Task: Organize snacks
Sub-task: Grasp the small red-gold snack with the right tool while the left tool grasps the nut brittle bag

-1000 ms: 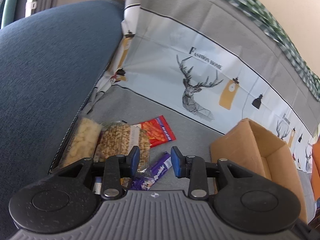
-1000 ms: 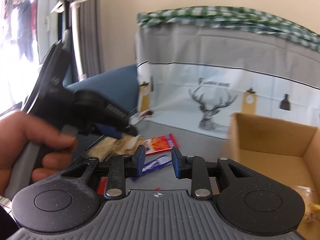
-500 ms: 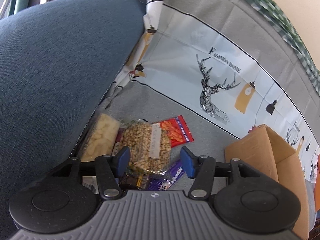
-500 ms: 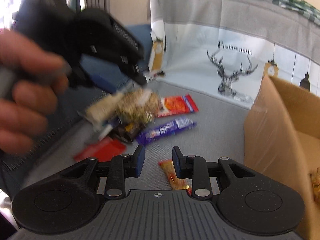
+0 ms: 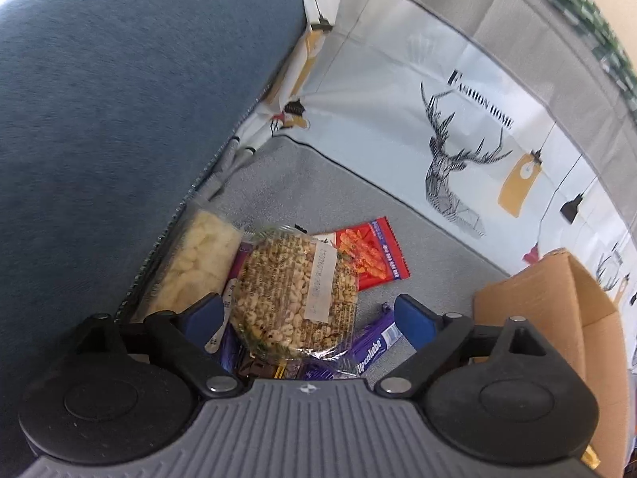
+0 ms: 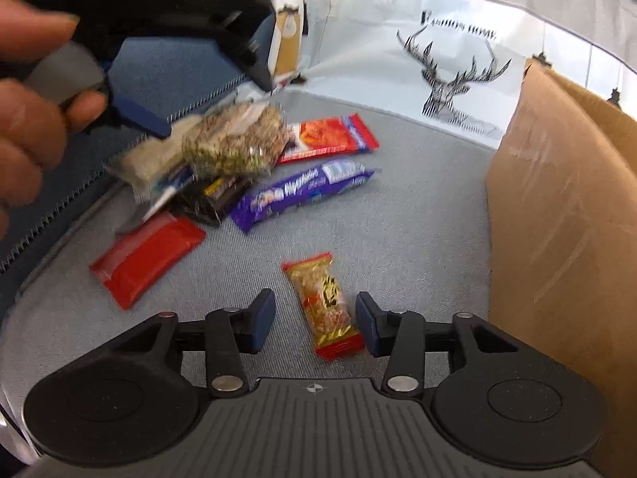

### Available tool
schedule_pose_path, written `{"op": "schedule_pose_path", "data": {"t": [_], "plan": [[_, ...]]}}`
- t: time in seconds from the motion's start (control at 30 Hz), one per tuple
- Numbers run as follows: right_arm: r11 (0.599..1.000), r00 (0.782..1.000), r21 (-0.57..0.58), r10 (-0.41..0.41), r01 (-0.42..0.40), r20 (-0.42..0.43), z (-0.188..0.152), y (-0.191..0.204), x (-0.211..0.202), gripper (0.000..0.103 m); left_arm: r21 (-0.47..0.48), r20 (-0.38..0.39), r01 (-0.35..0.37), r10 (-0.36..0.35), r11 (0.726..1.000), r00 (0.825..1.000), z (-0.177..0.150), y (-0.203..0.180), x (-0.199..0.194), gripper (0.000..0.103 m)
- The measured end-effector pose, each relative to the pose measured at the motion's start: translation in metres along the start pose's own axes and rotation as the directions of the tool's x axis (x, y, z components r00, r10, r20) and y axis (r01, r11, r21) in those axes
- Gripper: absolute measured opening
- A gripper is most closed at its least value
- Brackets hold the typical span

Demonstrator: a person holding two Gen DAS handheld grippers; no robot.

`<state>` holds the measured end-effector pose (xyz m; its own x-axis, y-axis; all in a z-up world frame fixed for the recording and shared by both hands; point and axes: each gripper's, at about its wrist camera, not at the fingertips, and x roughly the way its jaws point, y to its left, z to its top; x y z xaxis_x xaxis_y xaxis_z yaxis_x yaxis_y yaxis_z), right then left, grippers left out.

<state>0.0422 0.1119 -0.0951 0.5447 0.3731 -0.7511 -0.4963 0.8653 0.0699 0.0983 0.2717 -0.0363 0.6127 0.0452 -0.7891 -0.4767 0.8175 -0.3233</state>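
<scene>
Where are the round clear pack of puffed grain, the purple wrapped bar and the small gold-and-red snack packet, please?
Round clear pack of puffed grain [image 5: 292, 292]: left wrist view, its middle.
Purple wrapped bar [image 6: 302, 191]: right wrist view, printed middle.
Small gold-and-red snack packet [image 6: 323, 302]: right wrist view, gold centre.

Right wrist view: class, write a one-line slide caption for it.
Right gripper, fingers opening, straddles a gold-and-red snack bar on grey fabric beside a cardboard box.

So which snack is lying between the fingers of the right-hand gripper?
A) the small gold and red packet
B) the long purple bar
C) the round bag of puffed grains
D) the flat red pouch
A: in the right wrist view the small gold and red packet lies on the grey cloth between the right gripper's opening jaws, untouched by either pad.
</scene>
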Motion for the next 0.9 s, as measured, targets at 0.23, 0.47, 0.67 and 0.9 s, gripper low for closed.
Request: {"op": "schedule_pose_path", "data": {"t": [0.23, 0.47, 0.67, 0.9], "plan": [[0.999, 0.999, -0.006, 0.032, -0.032, -0.001, 0.003, -0.001, 0.003, 0.025, 0.040, -0.024, -0.064, 0.065, 0.997, 0.998, 0.003, -0.012, 0.020, 0.096], [0.998, 0.998, -0.005, 0.055, -0.055, 0.042, 0.006, -0.001, -0.004, 0.019, 0.048, -0.039, -0.089, 0.091, 0.995, 0.995, 0.005, -0.015, 0.030, 0.096], [0.999, 0.999, 0.014, 0.049, -0.049, -0.008, 0.005, -0.005, 0.003, 0.019, 0.063, -0.044, -0.103, 0.106, 0.993, 0.993, 0.005, -0.017, 0.036, 0.096], [0.998, 0.999, 0.031, 0.048, -0.047, -0.017, 0.005, -0.006, 0.001, 0.025, 0.092, -0.040, -0.126, 0.130, 0.988, 0.991, 0.003, -0.019, 0.037, 0.084]]}}
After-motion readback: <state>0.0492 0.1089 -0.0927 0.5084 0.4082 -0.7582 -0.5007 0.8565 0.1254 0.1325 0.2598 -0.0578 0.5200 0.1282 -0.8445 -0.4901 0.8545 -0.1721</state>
